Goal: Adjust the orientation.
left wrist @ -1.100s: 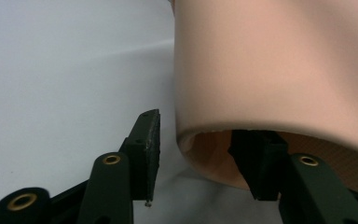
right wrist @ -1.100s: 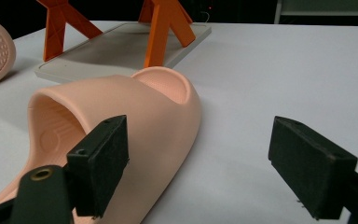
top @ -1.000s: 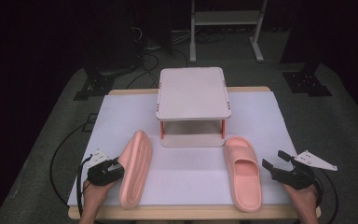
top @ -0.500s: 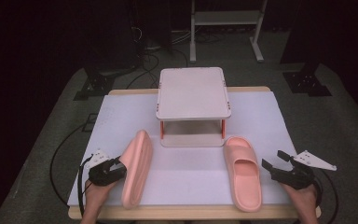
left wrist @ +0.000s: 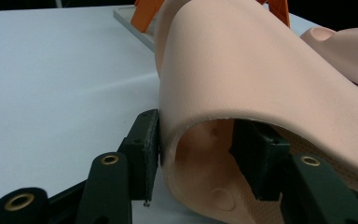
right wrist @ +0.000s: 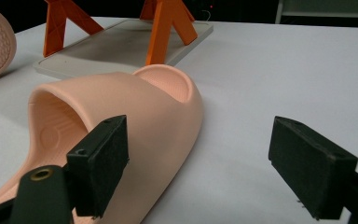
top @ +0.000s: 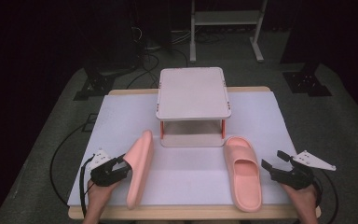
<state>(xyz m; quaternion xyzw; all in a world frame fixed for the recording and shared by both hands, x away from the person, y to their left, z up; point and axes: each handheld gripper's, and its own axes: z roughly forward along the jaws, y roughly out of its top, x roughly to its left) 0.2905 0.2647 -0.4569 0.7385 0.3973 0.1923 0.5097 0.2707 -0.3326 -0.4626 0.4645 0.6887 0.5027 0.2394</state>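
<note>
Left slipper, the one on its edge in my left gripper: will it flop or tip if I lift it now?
The left slipper looks like soft foam, so probably light. The left gripper pinches only its strap, which may bend. Tilted on edge, it could tip flat if released.

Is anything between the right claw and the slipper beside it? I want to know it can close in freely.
Nothing visible. The right claw stands open just right of the flat-lying slipper, with bare white table between its jaws. The other slipper is far off.
</note>
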